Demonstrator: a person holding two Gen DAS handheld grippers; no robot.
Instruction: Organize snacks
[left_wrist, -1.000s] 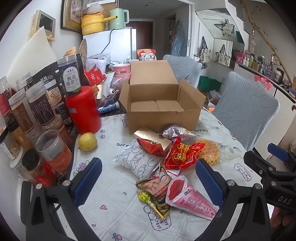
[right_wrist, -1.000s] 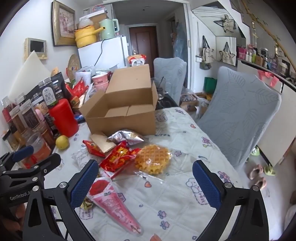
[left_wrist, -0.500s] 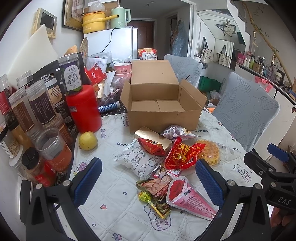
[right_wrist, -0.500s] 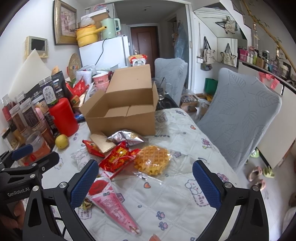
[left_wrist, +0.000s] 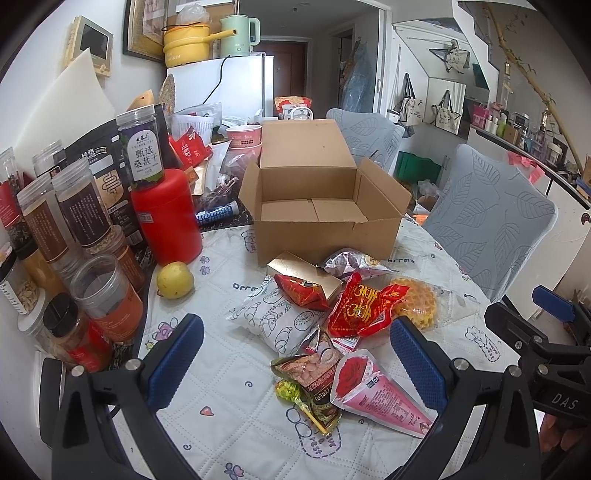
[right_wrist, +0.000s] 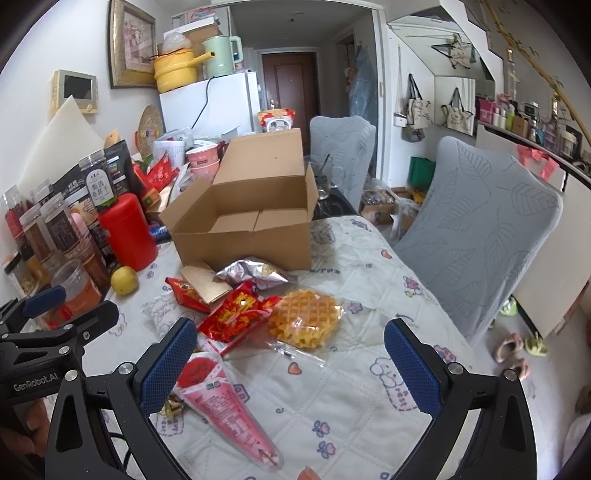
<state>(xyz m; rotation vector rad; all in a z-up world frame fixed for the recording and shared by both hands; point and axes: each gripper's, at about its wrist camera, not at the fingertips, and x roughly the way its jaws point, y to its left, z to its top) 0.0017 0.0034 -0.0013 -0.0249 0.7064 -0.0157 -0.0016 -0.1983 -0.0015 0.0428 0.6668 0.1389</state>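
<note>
An open cardboard box (left_wrist: 325, 218) (right_wrist: 243, 225) stands empty at the back of the table. In front of it lies a heap of snacks: a white pastry bag (left_wrist: 275, 317), a red packet (left_wrist: 360, 308) (right_wrist: 236, 314), a wrapped waffle (left_wrist: 415, 301) (right_wrist: 306, 317), a silver bag (left_wrist: 351, 262) (right_wrist: 255, 275), a gold box (left_wrist: 304, 275), a nut pouch (left_wrist: 314, 373) and a pink cone pack (left_wrist: 380, 395) (right_wrist: 225, 410). My left gripper (left_wrist: 295, 360) hangs open above the near snacks. My right gripper (right_wrist: 290, 363) is open too, holding nothing.
Several jars (left_wrist: 81, 218), a red canister (left_wrist: 166, 218) and a yellow fruit (left_wrist: 174, 279) crowd the table's left side. Two grey covered chairs (right_wrist: 476, 229) stand on the right. More clutter and a white fridge (left_wrist: 225, 85) sit behind the box.
Both views have shifted only slightly; the grippers stay open and the snacks and box have not moved.
</note>
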